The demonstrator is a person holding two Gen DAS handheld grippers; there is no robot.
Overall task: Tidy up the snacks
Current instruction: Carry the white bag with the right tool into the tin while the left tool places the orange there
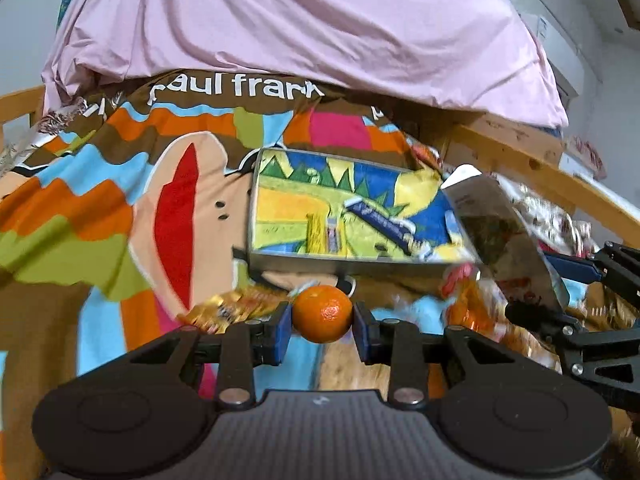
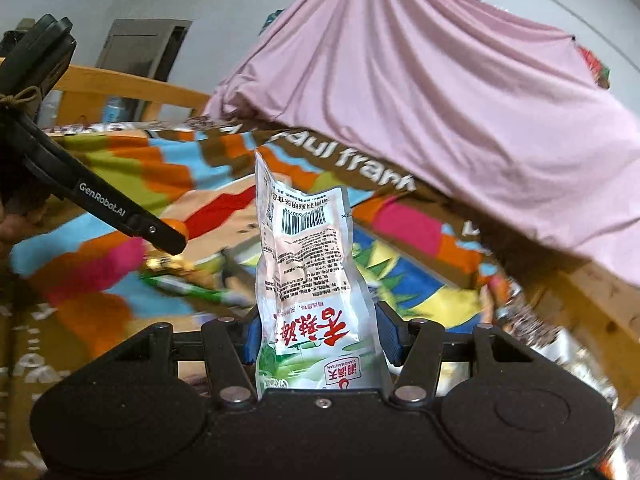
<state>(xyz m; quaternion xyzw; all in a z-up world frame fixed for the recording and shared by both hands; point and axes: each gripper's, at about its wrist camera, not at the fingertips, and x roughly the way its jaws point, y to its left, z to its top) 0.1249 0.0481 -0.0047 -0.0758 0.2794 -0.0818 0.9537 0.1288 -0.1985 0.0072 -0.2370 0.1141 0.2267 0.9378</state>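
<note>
Left tongs (image 1: 322,316) pinch a small orange tangerine (image 1: 322,313) between their blue pads (image 1: 282,330), holding it above the bed's bright patterned bedspread (image 1: 100,216). Seen from the left wrist, a shallow rectangular tray (image 1: 298,258) with a cartoon landscape printed on its floor lies on the bedspread just beyond the fruit. Golden-wrapped snacks (image 1: 228,312), blurred, lie on the cloth near the left finger. A pink sheet (image 1: 304,24) is heaped at the back of the bed, and a wooden bed rail (image 1: 532,170) runs along the right side. At the right edge the other tongs (image 1: 560,292) reach in, gripping a snack packet (image 1: 504,232) that hangs tilted over the tray's right end, its picture too blurred to read. From the right wrist, the right tongs (image 2: 318,334) are closed on that same packet (image 2: 308,280), a white pouch with red Chinese lettering and a barcode, standing upright between the blue pads (image 2: 390,336). To the left, the left tongs' black arm shows, with a sliver of the tangerine (image 2: 181,227) at its tip. Beneath it a green-and-white wrapped snack (image 2: 188,286) and a golden one (image 2: 166,261) lie on the bedspread (image 2: 120,160), near the tray (image 2: 408,288).
</note>
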